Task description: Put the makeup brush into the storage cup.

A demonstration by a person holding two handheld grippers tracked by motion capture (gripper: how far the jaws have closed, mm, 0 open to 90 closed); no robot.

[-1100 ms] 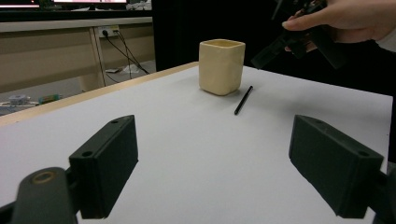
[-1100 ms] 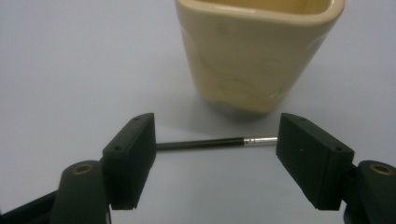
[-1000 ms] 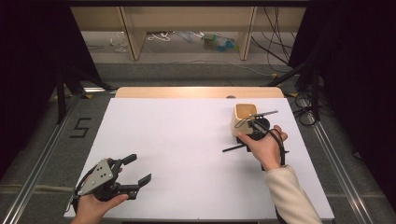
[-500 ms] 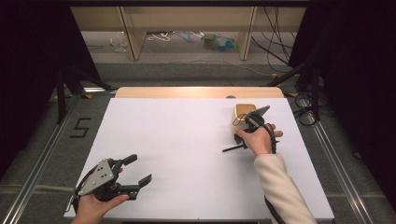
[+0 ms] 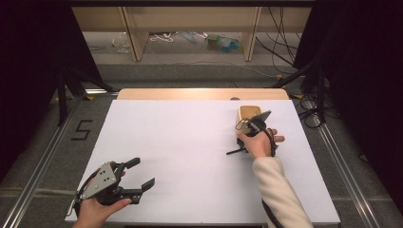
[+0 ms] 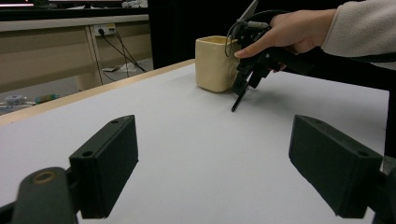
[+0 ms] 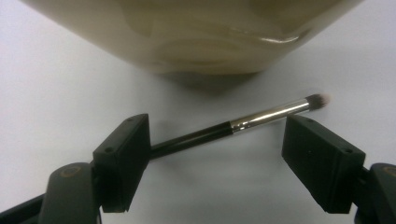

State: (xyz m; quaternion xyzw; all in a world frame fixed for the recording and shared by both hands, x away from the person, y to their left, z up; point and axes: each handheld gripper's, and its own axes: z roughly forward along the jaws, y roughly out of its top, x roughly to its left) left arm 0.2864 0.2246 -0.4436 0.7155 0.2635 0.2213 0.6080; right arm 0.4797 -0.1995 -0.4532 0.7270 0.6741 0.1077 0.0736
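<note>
A thin black makeup brush (image 7: 243,122) with a silver ferrule lies flat on the white table, just in front of a cream cup (image 7: 196,37). My right gripper (image 7: 217,158) points down over it with its jaws wide apart. The handle runs between them and passes under the left jaw, with neither pad pressing on it. In the high view the right gripper (image 5: 243,141) sits under the hand beside the cup (image 5: 249,114), and the brush (image 5: 235,152) pokes out to the left. My left gripper (image 5: 142,173) rests open and empty at the near left.
The white table top (image 5: 190,142) has a wooden strip along its far edge. The left gripper view looks across the table at the cup (image 6: 215,63), the right gripper (image 6: 247,74) and the brush (image 6: 238,102). Metal rails run along both sides of the table.
The right hand has shifted a little toward the cup and lowered over the brush. The brush, the cup and the left gripper have stayed where they were.
</note>
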